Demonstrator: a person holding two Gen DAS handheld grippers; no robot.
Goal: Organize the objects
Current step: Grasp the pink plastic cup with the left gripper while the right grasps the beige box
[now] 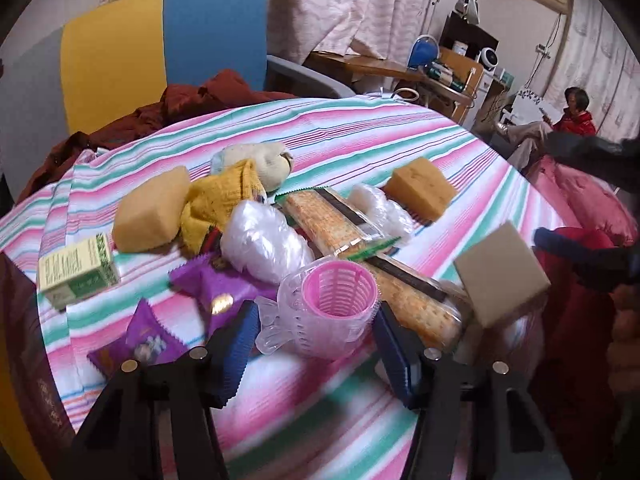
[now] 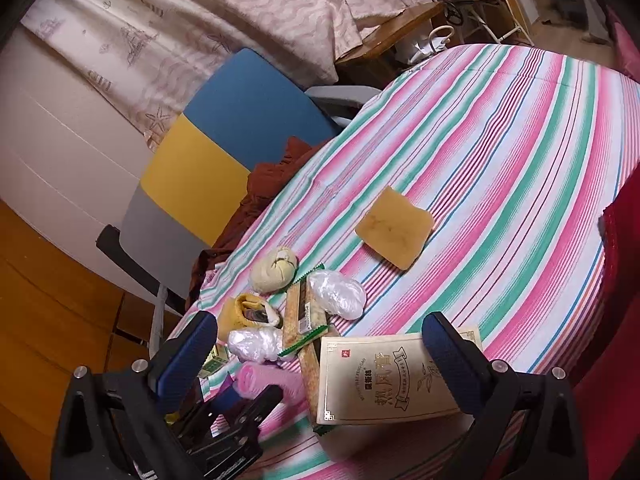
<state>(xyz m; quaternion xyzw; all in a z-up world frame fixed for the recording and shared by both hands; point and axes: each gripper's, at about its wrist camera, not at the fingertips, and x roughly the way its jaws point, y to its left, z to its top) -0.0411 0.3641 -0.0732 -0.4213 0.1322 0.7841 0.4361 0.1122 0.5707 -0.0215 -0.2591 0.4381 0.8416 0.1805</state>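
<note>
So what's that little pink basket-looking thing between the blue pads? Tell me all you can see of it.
The pink basket is a small round cup of slatted plastic, open at the top and empty as far as shows. It sits inside a clear plastic holder with fish-tail ends, tilted slightly. It lies between the left gripper pads, which stand open on either side, above the striped cloth. A cracker packet lies right behind it.

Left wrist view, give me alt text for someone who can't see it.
The left gripper has its open jaws on either side of a pink slotted plastic cup nested in a clear fish-shaped holder, on a pink, green and white striped tablecloth. Behind lie cracker packets, yellow sponges, purple snack wrappers and a small green box.
</note>
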